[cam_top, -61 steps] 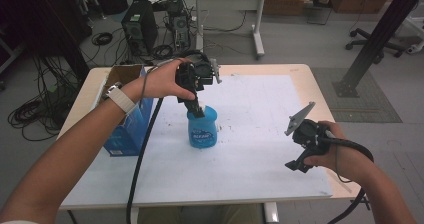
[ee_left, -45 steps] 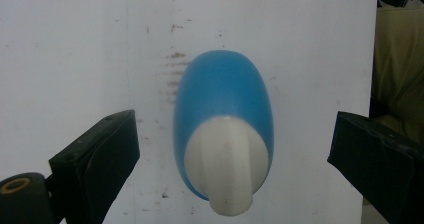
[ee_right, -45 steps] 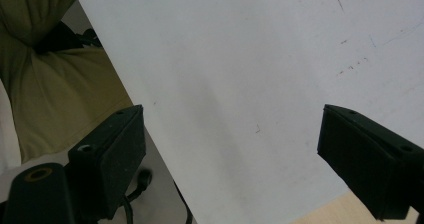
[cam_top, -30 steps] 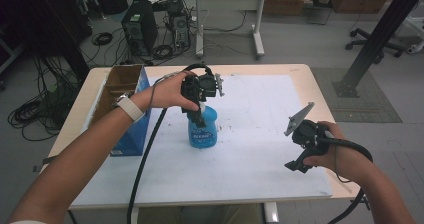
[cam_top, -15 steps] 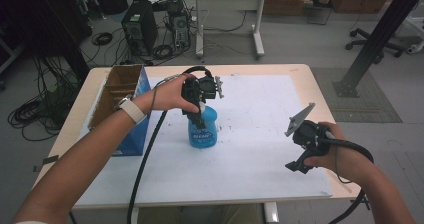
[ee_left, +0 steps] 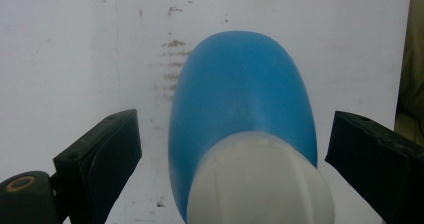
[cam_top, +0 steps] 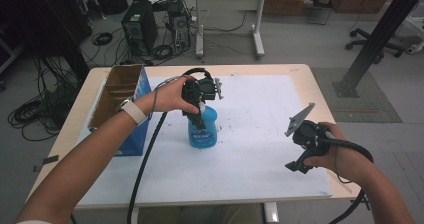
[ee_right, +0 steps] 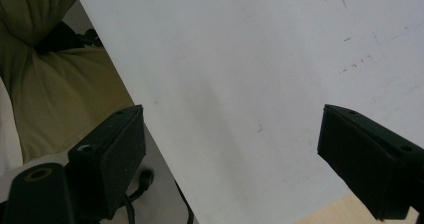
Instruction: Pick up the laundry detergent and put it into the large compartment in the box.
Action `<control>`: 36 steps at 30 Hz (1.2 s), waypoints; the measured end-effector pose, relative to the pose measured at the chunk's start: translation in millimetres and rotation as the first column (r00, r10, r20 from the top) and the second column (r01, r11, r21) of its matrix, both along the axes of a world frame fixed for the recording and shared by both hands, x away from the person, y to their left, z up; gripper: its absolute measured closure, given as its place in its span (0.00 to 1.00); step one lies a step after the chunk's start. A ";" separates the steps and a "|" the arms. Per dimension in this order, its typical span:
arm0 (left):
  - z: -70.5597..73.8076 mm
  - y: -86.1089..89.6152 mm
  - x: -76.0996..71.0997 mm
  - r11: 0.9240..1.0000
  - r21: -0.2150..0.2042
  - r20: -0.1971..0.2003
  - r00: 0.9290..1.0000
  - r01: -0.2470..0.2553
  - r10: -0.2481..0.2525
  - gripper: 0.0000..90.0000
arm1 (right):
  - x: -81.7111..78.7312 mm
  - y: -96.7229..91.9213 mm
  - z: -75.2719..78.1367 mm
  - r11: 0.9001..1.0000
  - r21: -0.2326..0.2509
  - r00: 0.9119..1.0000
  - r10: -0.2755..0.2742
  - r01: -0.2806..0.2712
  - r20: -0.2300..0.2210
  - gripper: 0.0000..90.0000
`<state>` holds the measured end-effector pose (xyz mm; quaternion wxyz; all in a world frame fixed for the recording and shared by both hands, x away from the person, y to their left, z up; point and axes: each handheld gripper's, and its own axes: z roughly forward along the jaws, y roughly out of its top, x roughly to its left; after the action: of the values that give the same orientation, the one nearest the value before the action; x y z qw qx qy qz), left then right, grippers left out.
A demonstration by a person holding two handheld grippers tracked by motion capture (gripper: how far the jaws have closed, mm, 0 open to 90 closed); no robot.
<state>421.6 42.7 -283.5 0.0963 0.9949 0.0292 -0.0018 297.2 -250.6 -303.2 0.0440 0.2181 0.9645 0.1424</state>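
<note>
The worktop (cam_top: 260, 184) carries a white sheet (cam_top: 250, 159). An open cardboard box (cam_top: 117, 91) sits at its left edge. A blue bottle (cam_top: 202, 129) stands near the middle; the left tongs (cam_top: 200, 115) hang spread around its white cap (ee_left: 257, 181), not touching. The right tongs (cam_top: 295, 151) gape near the right edge.

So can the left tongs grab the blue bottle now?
Probably yes. The left tongs are open with a jaw on either side of the blue bottle and its white cap, with gaps showing and nothing between, so closing should catch it.
</note>
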 end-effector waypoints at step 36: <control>-3.6 -0.2 2.3 1.000 -0.012 -0.023 1.000 0.018 -0.018 0.41 | -1.7 -3.2 -1.0 1.000 0.004 1.000 -0.008 0.008 -0.002 0.14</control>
<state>423.9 42.4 -287.1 0.1017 0.9945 0.0214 -0.0144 295.4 -253.8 -304.2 0.0432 0.2221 0.9634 0.1438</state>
